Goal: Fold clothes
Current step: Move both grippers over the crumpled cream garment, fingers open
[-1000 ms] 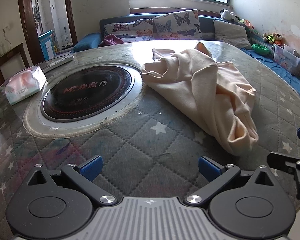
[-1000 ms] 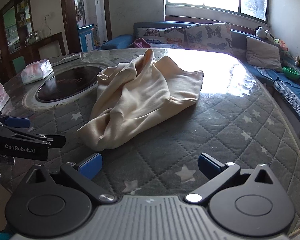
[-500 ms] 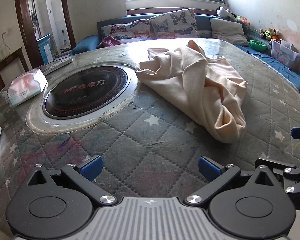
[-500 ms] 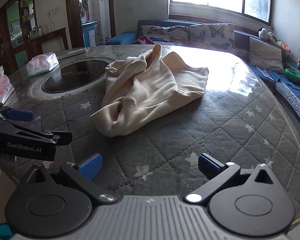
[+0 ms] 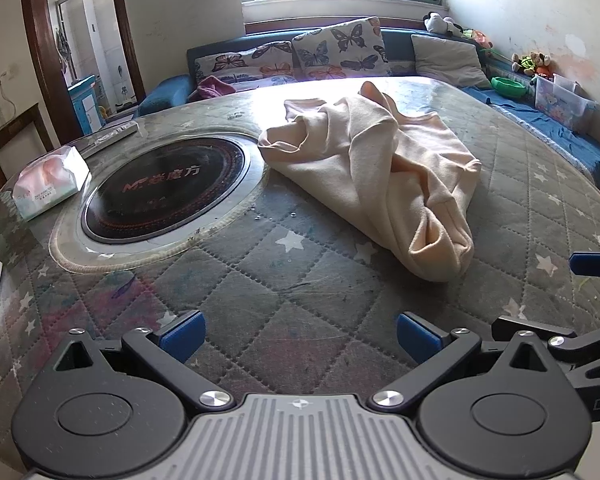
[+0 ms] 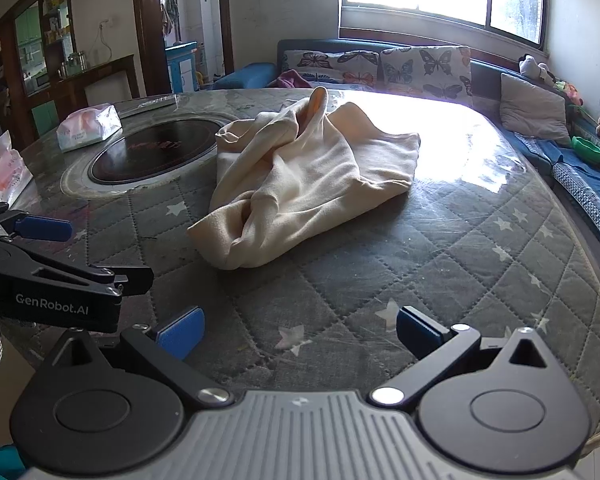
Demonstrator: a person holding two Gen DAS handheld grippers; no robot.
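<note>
A crumpled cream garment point(image 5: 384, 172) point(image 6: 304, 184) lies in a heap on the round table's grey quilted star-patterned cover point(image 5: 292, 292) point(image 6: 440, 248). My left gripper point(image 5: 298, 334) hovers open near the table's front edge, well short of the garment, nothing between its blue pads. My right gripper point(image 6: 298, 334) is open too, empty, a little back from the garment's near end. The right gripper's blue fingertip point(image 5: 594, 264) shows at the right edge of the left wrist view; the left gripper's body point(image 6: 52, 284) shows at the left of the right wrist view.
A round black induction hob point(image 5: 164, 188) point(image 6: 156, 150) is set into the table left of the garment. A tissue pack point(image 5: 50, 182) point(image 6: 88, 126) lies beyond it, another packet point(image 6: 2, 172) at the left edge. A sofa with butterfly cushions point(image 5: 336, 50) stands behind.
Both grippers have drawn back from the garment and risen slightly, so more of the table shows. The garment lies as before. Both stay open.
</note>
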